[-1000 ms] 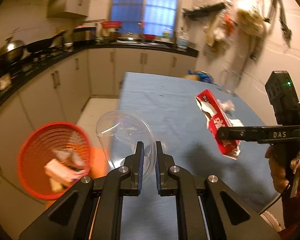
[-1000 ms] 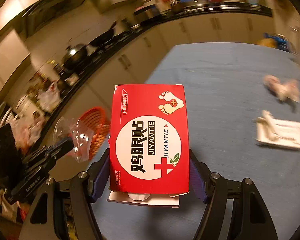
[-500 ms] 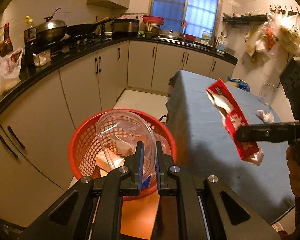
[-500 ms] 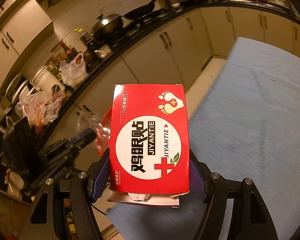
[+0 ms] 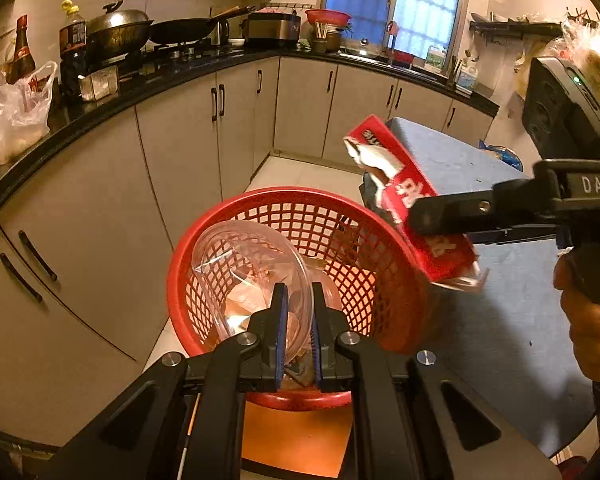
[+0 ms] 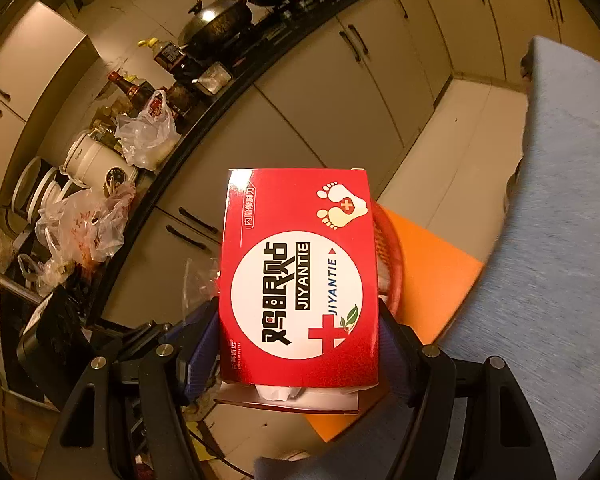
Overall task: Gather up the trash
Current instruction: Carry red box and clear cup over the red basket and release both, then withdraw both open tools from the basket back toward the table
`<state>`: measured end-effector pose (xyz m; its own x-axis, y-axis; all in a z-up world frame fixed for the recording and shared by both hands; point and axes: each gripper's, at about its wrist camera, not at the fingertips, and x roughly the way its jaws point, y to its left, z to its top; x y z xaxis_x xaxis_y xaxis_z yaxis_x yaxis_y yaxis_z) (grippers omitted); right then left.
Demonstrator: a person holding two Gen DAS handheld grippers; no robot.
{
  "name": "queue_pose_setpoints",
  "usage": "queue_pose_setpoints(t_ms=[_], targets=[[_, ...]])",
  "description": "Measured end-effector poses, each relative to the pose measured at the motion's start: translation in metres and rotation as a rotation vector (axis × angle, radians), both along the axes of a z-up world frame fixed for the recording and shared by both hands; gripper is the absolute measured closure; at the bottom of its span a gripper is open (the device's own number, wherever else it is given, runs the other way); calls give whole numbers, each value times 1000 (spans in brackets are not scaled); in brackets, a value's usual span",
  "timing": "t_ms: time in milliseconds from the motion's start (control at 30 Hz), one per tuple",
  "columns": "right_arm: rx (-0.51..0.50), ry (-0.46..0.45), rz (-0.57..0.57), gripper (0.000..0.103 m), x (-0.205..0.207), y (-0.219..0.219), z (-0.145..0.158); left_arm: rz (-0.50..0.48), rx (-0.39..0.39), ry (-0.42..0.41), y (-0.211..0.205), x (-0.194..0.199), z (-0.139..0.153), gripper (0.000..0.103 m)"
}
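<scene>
Kitchen setting under warm light: pale cabinets run beneath a dark worktop (image 5: 100, 108) carrying a lidded wok (image 5: 118, 34), bottles and a white plastic bag (image 5: 16, 116). Landmark for this record is the red mesh basket (image 5: 380, 248), standing on the floor on an orange mat (image 5: 296, 440), just beside the corner of a table with a blue cloth (image 5: 520, 320). Left gripper (image 5: 296, 300) hangs directly above the basket opening, its jaws pressed nearly together and pinching the thin rim of a clear plastic bowl (image 5: 240, 276); the bowl is tilted and sits over the basket interior, where paper scraps lie at the bottom. Right gripper (image 6: 300, 328) is above the basket's table-side rim, jaws spread wide and clamped on both sides of a red cardboard box (image 6: 300, 280) printed with a white disc, a red cross and footprints. The box's torn end flaps stand open on the side away from the basket. A hand (image 5: 588, 320) grips the right gripper's handle, on the table side of the basket.
</scene>
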<state>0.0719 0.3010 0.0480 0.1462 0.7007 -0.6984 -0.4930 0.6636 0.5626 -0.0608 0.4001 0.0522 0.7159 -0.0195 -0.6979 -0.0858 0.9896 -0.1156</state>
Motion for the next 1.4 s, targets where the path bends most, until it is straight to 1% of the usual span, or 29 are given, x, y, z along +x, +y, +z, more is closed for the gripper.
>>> queue_pose_setpoints(t_ms=[100, 300, 367, 400, 433, 467, 500, 700, 967, 1167, 1400], targets=[[-13, 9, -8, 27, 5, 12, -5, 1, -4, 9, 3, 3, -5, 93], [-11, 49, -20, 26, 14, 21, -16, -2, -1, 20, 4, 5, -10, 93], [-16, 52, -23, 26, 16, 23, -17, 2, -5, 25, 5, 6, -11, 86], [-17, 53, -20, 26, 16, 24, -18, 9, -5, 23, 5, 6, -11, 74], [-17, 58, -18, 26, 16, 24, -19, 13, -7, 19, 7, 6, -11, 59], [-16, 61, -19, 25, 16, 23, -20, 17, -7, 10, 8, 5, -10, 53], [-16, 61, -19, 25, 16, 23, -19, 20, -4, 3, 7, 4, -9, 50], [-6, 53, -22, 25, 16, 18, -15, 29, -6, 0, 7, 3, -6, 50], [17, 47, -16, 25, 11, 21, -9, 37, -10, -28, 12, -10, 5, 49], [50, 26, -19, 25, 4, 7, 5, 35, -8, -45, 8, -19, 10, 49], [67, 11, -34, 25, -10, -14, 15, 26, 0, -55, -7, -27, 15, 46]])
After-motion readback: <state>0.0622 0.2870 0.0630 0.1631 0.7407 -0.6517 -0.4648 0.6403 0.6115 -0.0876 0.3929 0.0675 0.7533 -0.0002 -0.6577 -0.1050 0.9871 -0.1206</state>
